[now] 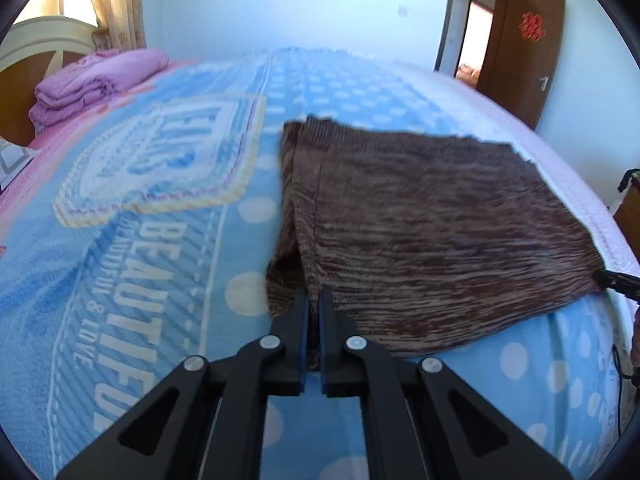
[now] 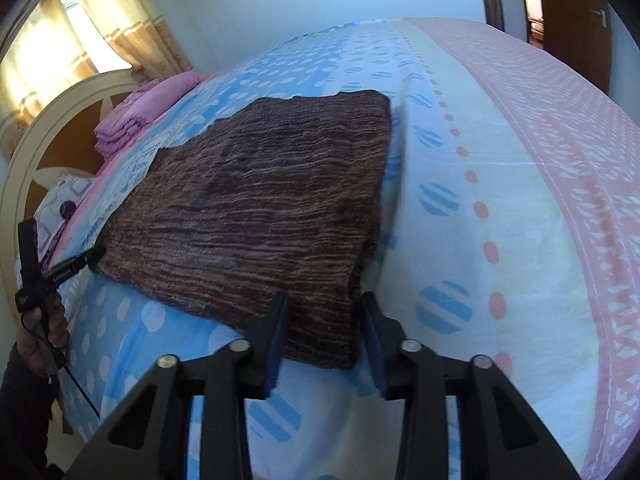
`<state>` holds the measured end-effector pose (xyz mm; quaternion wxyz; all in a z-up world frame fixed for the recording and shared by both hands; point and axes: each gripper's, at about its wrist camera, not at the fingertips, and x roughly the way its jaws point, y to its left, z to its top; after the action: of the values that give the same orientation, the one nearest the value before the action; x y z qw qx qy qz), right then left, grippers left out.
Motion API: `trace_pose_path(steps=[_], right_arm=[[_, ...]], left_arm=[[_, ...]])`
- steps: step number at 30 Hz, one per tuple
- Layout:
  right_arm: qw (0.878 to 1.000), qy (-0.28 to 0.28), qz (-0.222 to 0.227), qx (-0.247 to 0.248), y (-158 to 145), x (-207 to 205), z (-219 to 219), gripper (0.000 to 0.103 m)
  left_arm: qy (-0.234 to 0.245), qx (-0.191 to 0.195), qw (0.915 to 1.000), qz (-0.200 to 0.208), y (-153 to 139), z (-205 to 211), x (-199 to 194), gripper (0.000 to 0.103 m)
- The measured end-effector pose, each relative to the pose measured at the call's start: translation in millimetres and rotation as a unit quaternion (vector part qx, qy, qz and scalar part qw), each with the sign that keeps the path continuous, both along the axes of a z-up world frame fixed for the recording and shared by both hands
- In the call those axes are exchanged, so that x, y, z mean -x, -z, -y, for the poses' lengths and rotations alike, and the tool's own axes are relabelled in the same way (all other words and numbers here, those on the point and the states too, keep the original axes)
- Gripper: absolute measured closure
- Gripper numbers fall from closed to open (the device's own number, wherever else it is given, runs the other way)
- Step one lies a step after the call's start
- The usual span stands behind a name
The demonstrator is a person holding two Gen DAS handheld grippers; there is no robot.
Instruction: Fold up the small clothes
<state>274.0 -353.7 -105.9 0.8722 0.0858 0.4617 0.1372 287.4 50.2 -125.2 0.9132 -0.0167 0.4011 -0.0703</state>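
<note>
A brown knitted garment (image 1: 420, 220) lies flat on the blue dotted blanket (image 1: 160, 280). In the left wrist view my left gripper (image 1: 314, 292) is shut on the garment's near left corner, and a fold of cloth stands up between its fingers. The right wrist view has my right gripper (image 2: 324, 304) astride the garment's (image 2: 260, 208) near right corner. Its jaws stand apart with the cloth between them, and a slit of blanket shows beside the right finger (image 2: 370, 320). The left gripper (image 2: 76, 266) also shows there at the far corner, held by a hand (image 2: 44, 340).
A folded pink quilt (image 1: 92, 84) lies by the cream headboard (image 2: 60, 128) at the head of the bed. Curtains (image 2: 132, 20) hang behind it. A brown door (image 1: 524, 52) stands open in the far wall. A pink patterned band (image 2: 580, 200) runs along the blanket's right side.
</note>
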Motion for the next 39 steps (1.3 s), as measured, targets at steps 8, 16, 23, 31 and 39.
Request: trace_pose_path(steps=[8,16,23,31,39], right_arm=[[1.0,-0.011,0.016,-0.016,-14,13,1,0.096],[1.0,-0.001,-0.012,-0.009,1,3,9,0.098],[0.999,-0.004,-0.029,0.036,2,6,17,0.1],[0.991,0.043,0.03,0.12,-34,12,-2,0.061],[0.99,-0.07,0.076,0.093,-59,-22,-100,0.051]], left_arm=[[0.015,0.015,0.9997,0.015,-11,-9,22,0.099],[-0.02,0.008,0.9997,-0.013,15,-20,6,0.093],[-0.009,-0.013,0.9997,-0.016,15,-16,11,0.094],[-0.057,-0.057,0.9968,0.007,2,-21,20,0.041],[-0.036,-0.064,0.9969,0.028,-21,28,5,0.032]])
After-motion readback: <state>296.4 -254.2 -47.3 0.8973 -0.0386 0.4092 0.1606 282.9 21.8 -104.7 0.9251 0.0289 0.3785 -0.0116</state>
